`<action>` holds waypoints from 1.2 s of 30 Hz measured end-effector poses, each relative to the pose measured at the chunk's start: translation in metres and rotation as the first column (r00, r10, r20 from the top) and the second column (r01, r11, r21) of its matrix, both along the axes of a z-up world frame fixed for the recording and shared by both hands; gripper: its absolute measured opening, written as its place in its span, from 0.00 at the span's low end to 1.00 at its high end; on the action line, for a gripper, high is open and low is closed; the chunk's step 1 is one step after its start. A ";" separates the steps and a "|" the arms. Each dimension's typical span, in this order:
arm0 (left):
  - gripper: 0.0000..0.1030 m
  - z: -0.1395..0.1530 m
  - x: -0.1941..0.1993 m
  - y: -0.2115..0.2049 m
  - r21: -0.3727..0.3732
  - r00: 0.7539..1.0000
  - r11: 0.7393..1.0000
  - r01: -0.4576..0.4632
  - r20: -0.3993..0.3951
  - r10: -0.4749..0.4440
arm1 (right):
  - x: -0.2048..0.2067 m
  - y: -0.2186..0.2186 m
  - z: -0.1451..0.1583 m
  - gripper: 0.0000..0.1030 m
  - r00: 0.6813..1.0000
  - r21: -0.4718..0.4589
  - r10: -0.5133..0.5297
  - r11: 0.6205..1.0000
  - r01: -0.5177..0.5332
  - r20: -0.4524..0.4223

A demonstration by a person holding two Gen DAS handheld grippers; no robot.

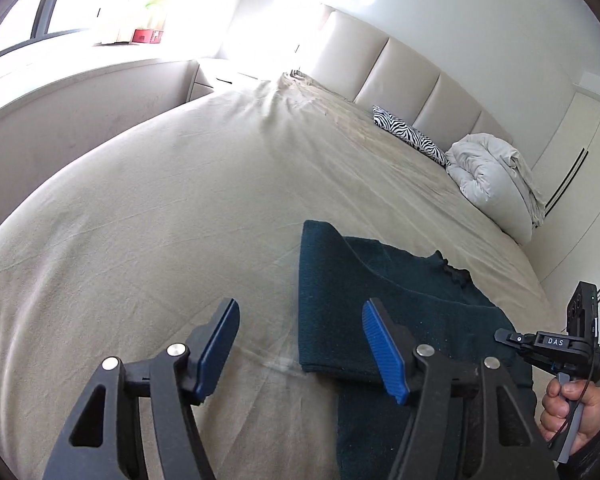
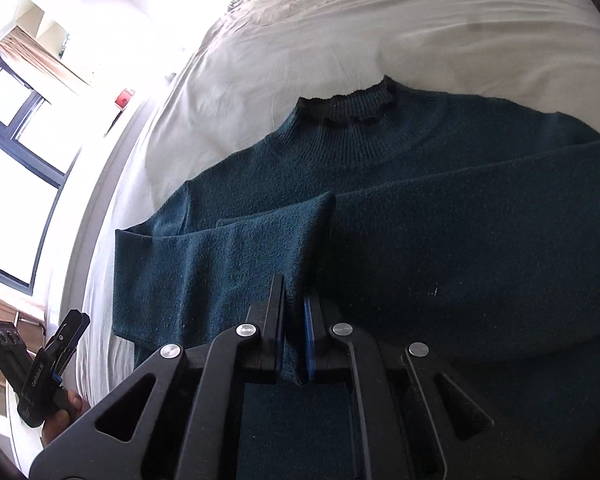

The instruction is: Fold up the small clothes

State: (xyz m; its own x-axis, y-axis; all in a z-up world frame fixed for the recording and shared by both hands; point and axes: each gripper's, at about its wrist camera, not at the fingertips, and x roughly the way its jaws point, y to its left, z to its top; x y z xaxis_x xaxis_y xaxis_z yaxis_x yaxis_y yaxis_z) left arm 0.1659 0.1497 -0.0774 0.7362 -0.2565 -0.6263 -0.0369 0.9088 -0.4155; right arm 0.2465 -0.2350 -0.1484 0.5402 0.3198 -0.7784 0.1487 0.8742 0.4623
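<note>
A dark teal knit sweater lies flat on the beige bed sheet. Its ruffled collar points toward the headboard, and both sleeves are folded across its body. My right gripper is shut on a pinch of sweater fabric near the end of the left-hand sleeve. In the left wrist view the sweater lies to the right. My left gripper hangs open above the sweater's left edge with nothing between its pads. The right gripper shows at that view's right edge, held by a hand.
A zebra-print pillow and a bundled white duvet lie against the padded headboard. Bare sheet stretches to the left of the sweater. A window and a sill with a red box run along the far side.
</note>
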 end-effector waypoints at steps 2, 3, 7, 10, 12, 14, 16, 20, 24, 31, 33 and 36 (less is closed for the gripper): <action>0.64 0.001 0.007 0.005 -0.010 1.000 1.000 -0.008 -0.006 0.008 | -0.004 -0.016 0.011 0.06 1.000 -0.008 -0.005 1.000 0.005 0.006; 0.63 0.002 0.011 0.006 -0.010 1.000 1.000 -0.007 -0.008 0.007 | -0.003 -0.023 0.014 0.06 1.000 -0.015 -0.003 1.000 0.003 0.004; 0.60 -0.001 0.029 -0.001 -0.023 0.999 0.999 0.026 -0.041 -0.026 | -0.007 -0.053 0.016 0.06 0.999 -0.049 -0.033 0.998 0.032 -0.009; 0.60 -0.006 0.046 -0.013 -0.030 0.996 0.998 0.050 -0.076 -0.052 | -0.010 -0.073 0.010 0.06 0.998 -0.040 -0.054 0.998 0.053 -0.027; 0.60 -0.007 0.058 -0.026 -0.012 0.992 0.997 0.076 -0.096 -0.076 | -0.020 -0.085 0.007 0.06 0.997 -0.045 -0.064 0.997 0.062 -0.034; 0.60 -0.010 0.070 -0.038 0.021 0.990 0.995 0.097 -0.108 -0.095 | -0.028 -0.095 0.003 0.06 0.996 -0.041 -0.078 0.996 0.076 -0.036; 0.58 -0.017 0.084 -0.047 0.033 0.985 0.993 0.110 -0.135 -0.105 | -0.030 -0.102 -0.003 0.06 0.995 -0.025 -0.091 0.996 0.090 -0.047; 0.46 -0.034 0.114 -0.058 0.038 0.970 0.991 0.125 -0.216 -0.114 | -0.031 -0.103 -0.010 0.07 0.995 -0.029 -0.083 0.996 0.081 -0.054; 0.35 -0.045 0.131 -0.073 0.091 0.960 0.984 0.156 -0.248 -0.130 | -0.027 -0.103 -0.016 0.07 0.996 -0.018 -0.080 0.997 0.079 -0.044; 0.09 -0.052 0.137 -0.086 0.204 0.964 0.962 0.179 -0.231 -0.131 | -0.017 -0.100 -0.030 0.06 0.996 -0.054 -0.069 0.996 0.066 -0.056; 0.08 -0.056 0.131 -0.084 0.211 0.970 0.963 0.166 -0.208 -0.122 | -0.016 -0.102 -0.032 0.06 0.995 -0.064 -0.082 0.995 0.078 -0.060; 0.08 -0.061 0.123 -0.077 0.191 0.978 0.971 0.145 -0.177 -0.112 | -0.013 -0.105 -0.035 0.06 0.992 -0.069 -0.107 0.992 0.103 -0.062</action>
State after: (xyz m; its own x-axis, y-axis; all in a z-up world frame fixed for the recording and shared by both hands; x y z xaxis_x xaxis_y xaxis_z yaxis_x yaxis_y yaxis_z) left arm 0.2889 0.0727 -0.1386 0.5884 -0.1984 -0.7838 0.0335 0.9746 -0.2215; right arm 0.2332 -0.3400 -0.1833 0.5150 0.2116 -0.8307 0.2692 0.8801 0.3911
